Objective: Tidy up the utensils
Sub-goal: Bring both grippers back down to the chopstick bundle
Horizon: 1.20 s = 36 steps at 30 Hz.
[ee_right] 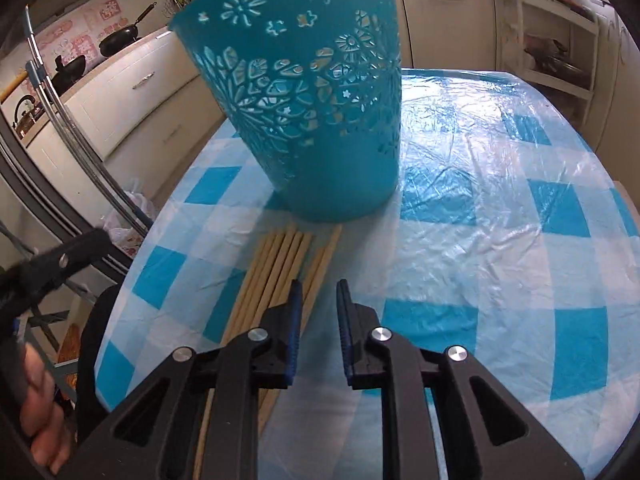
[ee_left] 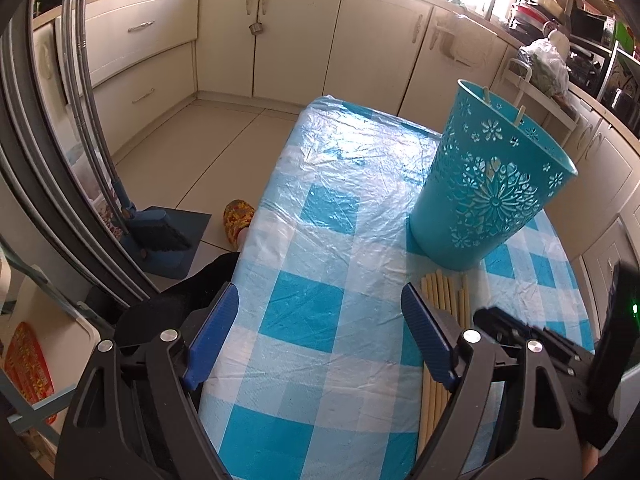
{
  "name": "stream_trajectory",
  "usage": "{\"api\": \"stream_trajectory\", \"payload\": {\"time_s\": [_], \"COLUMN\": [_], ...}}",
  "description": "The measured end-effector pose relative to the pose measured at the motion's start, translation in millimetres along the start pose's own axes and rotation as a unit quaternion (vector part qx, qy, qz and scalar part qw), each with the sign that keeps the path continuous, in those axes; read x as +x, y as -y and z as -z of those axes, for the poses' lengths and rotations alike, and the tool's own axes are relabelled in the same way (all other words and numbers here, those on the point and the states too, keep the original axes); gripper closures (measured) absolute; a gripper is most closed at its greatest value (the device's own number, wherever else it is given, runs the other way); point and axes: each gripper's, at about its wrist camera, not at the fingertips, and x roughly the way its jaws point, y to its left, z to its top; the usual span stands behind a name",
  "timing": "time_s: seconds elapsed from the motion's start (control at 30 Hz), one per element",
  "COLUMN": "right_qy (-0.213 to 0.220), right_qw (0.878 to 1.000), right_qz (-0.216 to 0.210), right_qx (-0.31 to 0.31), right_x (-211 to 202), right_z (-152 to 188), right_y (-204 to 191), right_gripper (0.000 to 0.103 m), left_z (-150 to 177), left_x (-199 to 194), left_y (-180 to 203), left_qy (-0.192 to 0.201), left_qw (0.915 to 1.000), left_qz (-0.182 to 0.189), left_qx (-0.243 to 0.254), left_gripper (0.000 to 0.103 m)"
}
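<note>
A teal cut-out plastic basket (ee_left: pixel 488 184) stands upright on the checked table; two pale stick tips poke above its far rim. It also shows in the right wrist view (ee_right: pixel 316 116). Several wooden chopsticks (ee_right: pixel 280 268) lie side by side on the cloth in front of the basket, also in the left wrist view (ee_left: pixel 444 292). My left gripper (ee_left: pixel 320 304) is open and empty, above the table's near left part, with the chopsticks beside its right finger. My right gripper (ee_right: pixel 318 292) hovers above the chopsticks, jaws narrowly apart with nothing between them.
The table (ee_left: pixel 340 184) has a blue-and-white checked cloth under clear plastic. A broom and dustpan (ee_left: pixel 160 236) stand on the floor left of it. Cream kitchen cabinets (ee_left: pixel 280 36) run around the room. A white rack (ee_right: pixel 552 40) stands behind the table.
</note>
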Motion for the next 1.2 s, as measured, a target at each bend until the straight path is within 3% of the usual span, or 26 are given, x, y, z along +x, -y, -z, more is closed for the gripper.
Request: {"api": "stream_trajectory", "payload": {"time_s": [0.17,0.47,0.77,1.2], "right_qy": [-0.013,-0.017,-0.012,0.003], "right_qw": [1.0,0.998,1.0,1.0], "right_qz": [0.022,0.026,0.008,-0.023], "right_qx": [-0.01,-0.055,-0.018,-0.004], "right_x": [14.9,2.1,-4.9,-6.1], "right_z": [1.8,23.8,23.9,27.6], "right_y": [-4.8,-3.6,29.4,42.3], "right_gripper": [0.087,0.092,0.095,0.095], "left_z": [2.5,8.1,14.1,13.1], "left_x": [3.9,19.2,55.4,75.6], "left_y": [-0.5,14.9,56.8,74.2], "left_qy": [-0.009,-0.035,-0.073,-0.09], "left_qw": [1.0,0.9989,0.9934,0.9906], "left_qz": [-0.002,0.003,-0.003,-0.017], "left_qx": [0.002,0.031,0.088,0.102], "left_gripper": [0.023,0.023,0.023,0.023]}}
